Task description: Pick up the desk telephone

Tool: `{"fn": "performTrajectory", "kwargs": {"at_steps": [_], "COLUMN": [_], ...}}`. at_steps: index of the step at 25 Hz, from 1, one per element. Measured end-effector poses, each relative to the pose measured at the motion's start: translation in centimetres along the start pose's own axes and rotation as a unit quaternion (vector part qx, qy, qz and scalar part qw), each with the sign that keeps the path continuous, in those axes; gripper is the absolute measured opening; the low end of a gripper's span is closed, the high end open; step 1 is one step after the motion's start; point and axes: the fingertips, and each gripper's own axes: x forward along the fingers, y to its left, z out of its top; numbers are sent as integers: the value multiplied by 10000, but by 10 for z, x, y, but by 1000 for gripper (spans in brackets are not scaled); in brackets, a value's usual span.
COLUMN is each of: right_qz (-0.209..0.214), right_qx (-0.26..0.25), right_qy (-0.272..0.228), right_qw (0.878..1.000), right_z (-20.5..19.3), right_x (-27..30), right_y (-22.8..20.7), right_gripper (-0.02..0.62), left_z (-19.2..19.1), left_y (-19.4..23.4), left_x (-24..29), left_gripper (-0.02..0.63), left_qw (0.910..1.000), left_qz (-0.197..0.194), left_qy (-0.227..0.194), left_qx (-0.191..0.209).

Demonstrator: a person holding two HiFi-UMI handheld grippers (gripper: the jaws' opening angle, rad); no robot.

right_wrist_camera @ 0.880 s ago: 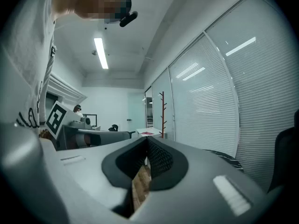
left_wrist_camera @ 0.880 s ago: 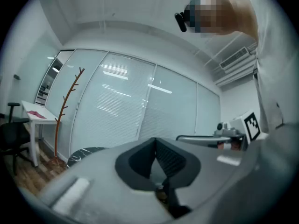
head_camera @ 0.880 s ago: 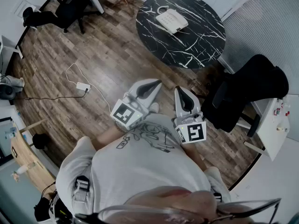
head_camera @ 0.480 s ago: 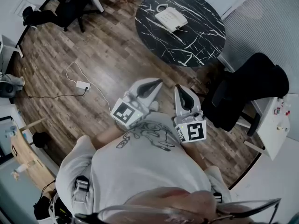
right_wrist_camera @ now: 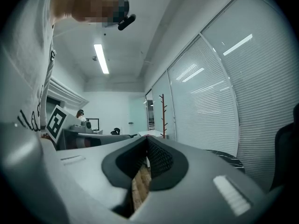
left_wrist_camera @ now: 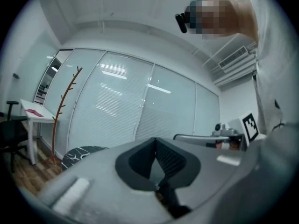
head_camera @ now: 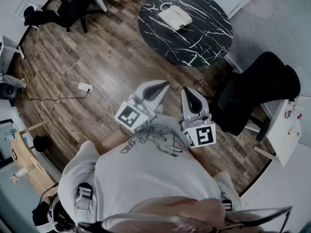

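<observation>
A white desk telephone [head_camera: 174,17] sits on a round black marble table [head_camera: 204,38] at the top of the head view. My left gripper [head_camera: 162,85] and my right gripper [head_camera: 186,91] are held level side by side close to my chest, well short of the table. Both are shut with nothing between the jaws. In the left gripper view the jaws [left_wrist_camera: 155,141] meet at the tips, with the table's edge [left_wrist_camera: 79,154] low at the left. The right gripper view shows its jaws [right_wrist_camera: 147,140] closed over the wood floor.
A black office chair [head_camera: 260,93] stands right of me, beside the table. A white power strip [head_camera: 85,87] with its cable lies on the wood floor to my left. Another black chair [head_camera: 68,8] is at the far left. A coat stand [left_wrist_camera: 63,108] stands by the blinds.
The table and telephone have shifted slightly up and left in the head view. Both grippers have kept their place and stayed shut.
</observation>
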Motion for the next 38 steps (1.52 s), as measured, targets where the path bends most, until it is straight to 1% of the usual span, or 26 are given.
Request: {"fn": "performTrajectory", "kwargs": {"at_steps": [4, 7, 14, 19, 24, 27, 32, 38], "right_qz": [48, 70, 29, -48, -56, -92, -177, -322], "right_qx": [27, 71, 94, 95, 70, 94, 86, 88], "right_qy": [26, 40, 69, 109, 87, 109, 138, 93], "right_qw": [10000, 9999, 9999, 9999, 9999, 9999, 9997, 9994], "right_z": [-4, -8, -11, -14, -14, -15, -15, -5], "right_x": [-4, -5, 4, 26, 61, 86, 132, 193], "right_y": [2, 2, -2, -14, -29, -41, -68, -100], "right_gripper": [6, 6, 6, 6, 6, 6, 6, 6], "left_z": [-4, -8, -14, -11, -5, -3, 4, 20], "left_y": [-5, -3, 11, 31, 67, 93, 138, 194], "left_x": [-1, -2, -2, 11, 30, 44, 75, 112], "left_gripper": [5, 5, 3, 5, 4, 5, 4, 5], "left_qw": [10000, 10000, 9997, 9997, 9998, 9998, 9995, 9990], "left_qz": [12, 51, 130, 63, -28, -75, -183, -364], "left_qy": [3, 7, 91, 88, 15, 71, 79, 99], "left_qx": [-62, -27, -158, -210, -196, -198, -228, -238]}}
